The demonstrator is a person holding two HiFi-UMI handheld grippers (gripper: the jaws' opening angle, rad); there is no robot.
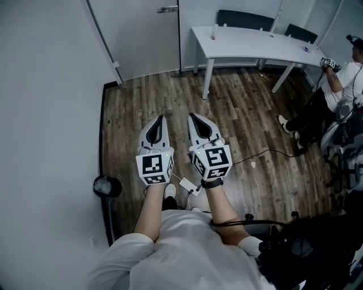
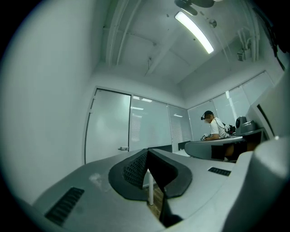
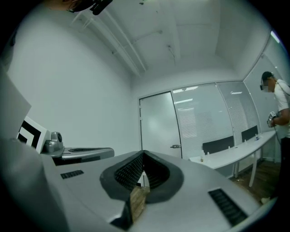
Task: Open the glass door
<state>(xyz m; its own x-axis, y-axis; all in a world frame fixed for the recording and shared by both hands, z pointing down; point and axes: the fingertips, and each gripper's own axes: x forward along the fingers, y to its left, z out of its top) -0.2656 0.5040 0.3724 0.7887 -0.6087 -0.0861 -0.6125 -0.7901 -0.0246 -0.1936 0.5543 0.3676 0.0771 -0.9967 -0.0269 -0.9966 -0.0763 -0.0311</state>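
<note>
Left gripper [image 1: 159,120]: jaws pressed together with nothing between them, as the left gripper view confirms. Right gripper [image 1: 193,118]: jaws likewise together and empty. The two are held level and side by side, just apart, over the wooden floor [image 1: 244,113]. Glass door [image 1: 139,34]: stands well ahead of both grippers, a little to the left of the left one, and appears closed in its frame; neither gripper touches it. The door handle [image 1: 167,9] sits at the door's right edge, roughly straight ahead of the left gripper. A white wall [image 1: 45,113] runs close along the left of the left gripper, with a black round object on a stand [image 1: 106,186] against it, beside and behind that gripper. A white table [image 1: 255,45] lies ahead and to the right of the right gripper, with dark chairs [image 1: 244,18] beyond it. A second person [image 1: 340,85] is well to the right of the right gripper, near the table's far end. A black cable [image 1: 266,152] trails on the floor to the right of the right gripper
</note>
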